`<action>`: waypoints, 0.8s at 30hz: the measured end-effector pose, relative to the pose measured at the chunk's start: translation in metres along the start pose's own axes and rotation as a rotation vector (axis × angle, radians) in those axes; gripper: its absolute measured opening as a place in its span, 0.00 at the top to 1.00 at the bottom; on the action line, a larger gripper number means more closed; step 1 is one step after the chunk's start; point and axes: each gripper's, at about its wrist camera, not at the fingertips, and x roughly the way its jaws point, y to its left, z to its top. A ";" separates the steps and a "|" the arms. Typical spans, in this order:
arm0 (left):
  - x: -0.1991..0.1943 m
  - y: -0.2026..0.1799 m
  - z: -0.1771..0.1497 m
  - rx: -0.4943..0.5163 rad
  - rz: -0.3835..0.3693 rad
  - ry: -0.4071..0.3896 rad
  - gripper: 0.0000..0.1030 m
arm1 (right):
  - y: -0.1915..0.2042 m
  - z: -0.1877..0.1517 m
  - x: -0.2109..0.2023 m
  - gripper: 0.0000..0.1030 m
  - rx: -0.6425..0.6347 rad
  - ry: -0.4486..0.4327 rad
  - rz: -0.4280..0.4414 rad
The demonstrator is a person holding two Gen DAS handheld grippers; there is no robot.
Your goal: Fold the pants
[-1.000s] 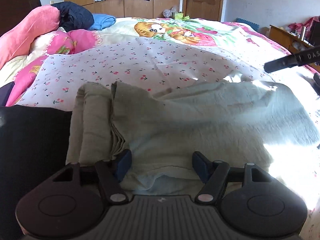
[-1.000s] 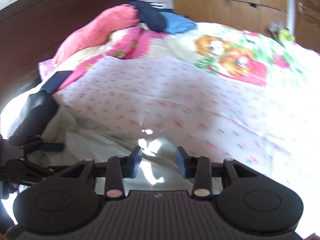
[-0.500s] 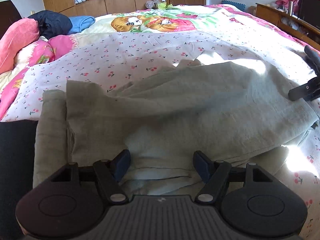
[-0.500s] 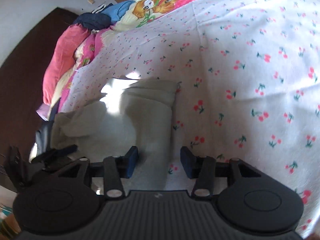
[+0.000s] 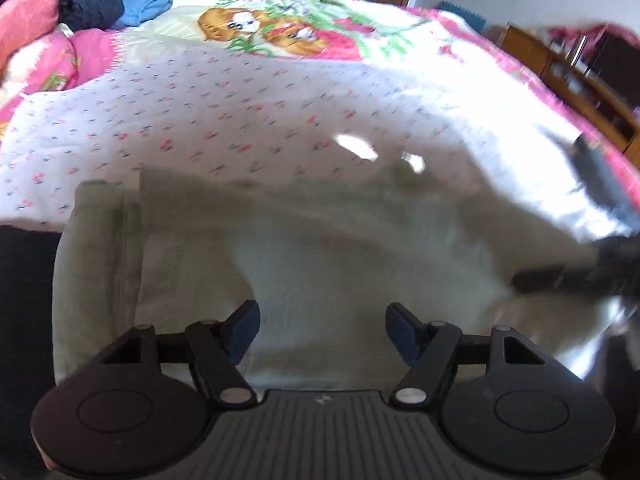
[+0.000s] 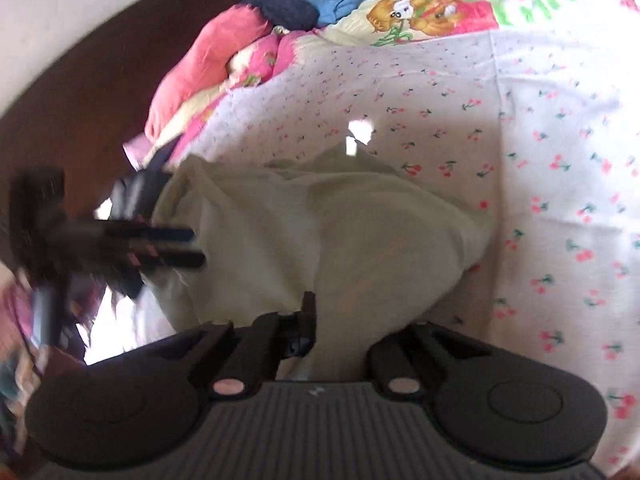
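Note:
Pale green pants lie in folded layers on the cherry-print sheet, also in the right wrist view. My left gripper is open, its blue-padded fingers low over the near edge of the pants, nothing between them. It shows blurred at the left of the right wrist view. My right gripper has pants cloth bunched between its fingers; the right finger is hidden under the cloth. It shows blurred at the right edge of the left wrist view.
The cherry-print sheet covers the bed's near half, a cartoon quilt the far half. Pink pillows and dark and blue clothes are piled at the headboard. Wooden furniture stands to the right.
My right gripper came down from beside the pants onto their edge, and cloth now fills its jaws. The left gripper stayed open over the near edge.

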 end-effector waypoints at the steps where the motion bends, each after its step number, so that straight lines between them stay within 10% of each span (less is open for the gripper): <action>1: -0.003 -0.010 0.012 0.003 -0.045 -0.031 0.20 | 0.001 -0.007 -0.004 0.97 -0.048 0.010 -0.039; 4: 0.008 -0.056 0.049 0.121 -0.104 -0.095 0.19 | -0.010 -0.022 -0.008 0.97 -0.030 0.003 -0.016; 10: 0.059 -0.130 0.044 0.401 -0.094 0.033 0.19 | -0.061 -0.034 -0.015 0.84 0.297 -0.064 0.154; 15: 0.063 -0.085 -0.001 0.243 0.065 0.139 0.19 | -0.111 -0.039 -0.008 0.79 0.600 -0.173 0.314; 17: 0.052 -0.066 -0.016 0.147 0.106 0.136 0.19 | -0.109 -0.031 0.004 0.96 0.629 -0.158 0.279; 24: 0.035 -0.092 -0.044 0.127 0.065 0.120 0.17 | -0.123 0.003 -0.028 0.97 0.463 -0.111 0.057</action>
